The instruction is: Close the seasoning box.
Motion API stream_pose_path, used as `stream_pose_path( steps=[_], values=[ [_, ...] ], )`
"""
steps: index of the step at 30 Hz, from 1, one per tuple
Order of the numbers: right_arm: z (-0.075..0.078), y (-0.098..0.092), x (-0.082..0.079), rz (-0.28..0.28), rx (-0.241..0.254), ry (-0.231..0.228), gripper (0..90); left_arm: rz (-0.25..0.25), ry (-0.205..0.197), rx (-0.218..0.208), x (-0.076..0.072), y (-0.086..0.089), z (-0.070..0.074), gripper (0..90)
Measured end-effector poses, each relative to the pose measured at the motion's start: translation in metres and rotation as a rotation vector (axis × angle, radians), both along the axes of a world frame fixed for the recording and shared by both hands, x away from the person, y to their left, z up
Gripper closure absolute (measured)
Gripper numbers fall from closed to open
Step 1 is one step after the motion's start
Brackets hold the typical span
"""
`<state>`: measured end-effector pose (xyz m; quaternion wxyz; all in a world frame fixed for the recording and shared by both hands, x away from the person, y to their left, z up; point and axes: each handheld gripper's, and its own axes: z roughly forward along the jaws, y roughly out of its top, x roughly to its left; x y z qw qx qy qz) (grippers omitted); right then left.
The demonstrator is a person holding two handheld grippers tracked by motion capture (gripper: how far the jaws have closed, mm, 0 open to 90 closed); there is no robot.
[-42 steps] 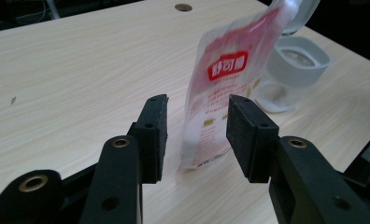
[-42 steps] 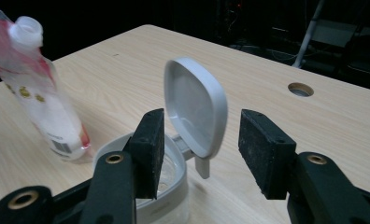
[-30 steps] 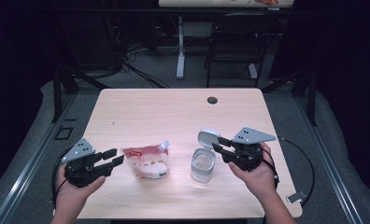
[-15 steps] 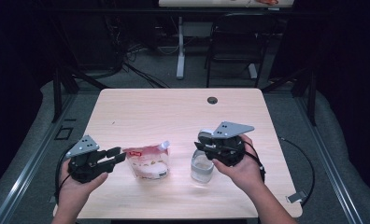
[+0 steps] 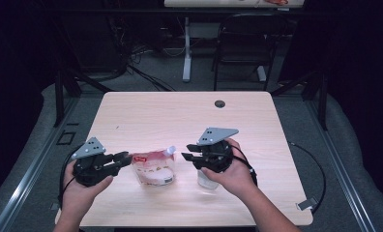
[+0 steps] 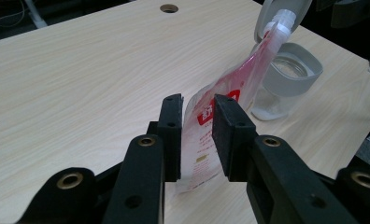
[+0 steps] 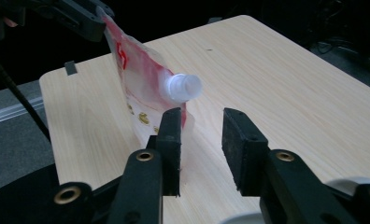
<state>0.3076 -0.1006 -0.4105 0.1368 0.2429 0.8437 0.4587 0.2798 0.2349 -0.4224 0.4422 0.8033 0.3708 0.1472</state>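
Observation:
A red and white spouted pouch [image 5: 153,169] stands tilted on the wooden table [image 5: 180,116], near its front edge. My left gripper [image 5: 124,158] is shut on the pouch's left edge; in the left gripper view the jaws [image 6: 198,135] pinch the pouch [image 6: 230,79]. The white spout cap [image 7: 183,87] points toward my right gripper [image 7: 201,144], which is open just short of the cap. In the high view the right gripper [image 5: 187,153] hovers over a clear glass jar [image 5: 206,182]. The jar [image 6: 288,70] has a grey rim and a flipped-up lid.
A round cable hole [image 5: 220,104] sits near the table's far edge. A dark chair [image 5: 243,43] and cables on the floor lie beyond the table. Bare wood stretches behind the pouch.
My right gripper has swung left from beside the jar to above it, close to the spout. The left gripper has moved right onto the pouch's edge.

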Motion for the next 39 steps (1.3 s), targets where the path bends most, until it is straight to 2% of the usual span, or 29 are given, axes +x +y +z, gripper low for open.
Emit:
stream_pose_path(
  steps=[8, 11, 18, 23, 26, 30, 39],
  values=[
    [-0.007, 0.015, 0.007, 0.027, 0.013, 0.023, 63.1, 0.000, -0.008, -0.010, 0.000, 0.001, -0.004, 75.0],
    [-0.012, 0.019, 0.011, 0.034, 0.031, 0.050, 61.2, -0.003, -0.006, -0.010, 0.000, 0.002, -0.006, 74.9],
    [-0.021, 0.028, 0.017, 0.037, 0.026, 0.075, 60.4, -0.009, -0.001, -0.009, 0.001, 0.003, -0.009, 76.6],
    [-0.024, 0.033, 0.020, 0.044, 0.035, 0.088, 64.9, -0.015, -0.001, -0.008, 0.001, 0.003, -0.008, 78.3],
    [-0.024, 0.035, 0.019, 0.033, 0.025, 0.077, 67.5, -0.014, -0.006, 0.014, 0.000, 0.001, -0.007, 81.2],
    [-0.024, 0.034, 0.020, 0.032, 0.036, 0.092, 69.0, -0.013, -0.013, 0.035, 0.002, -0.001, -0.005, 89.4],
    [-0.022, 0.027, 0.019, 0.020, 0.027, 0.079, 70.6, -0.010, -0.011, 0.046, 0.012, -0.011, -0.004, 90.0]
  ],
)
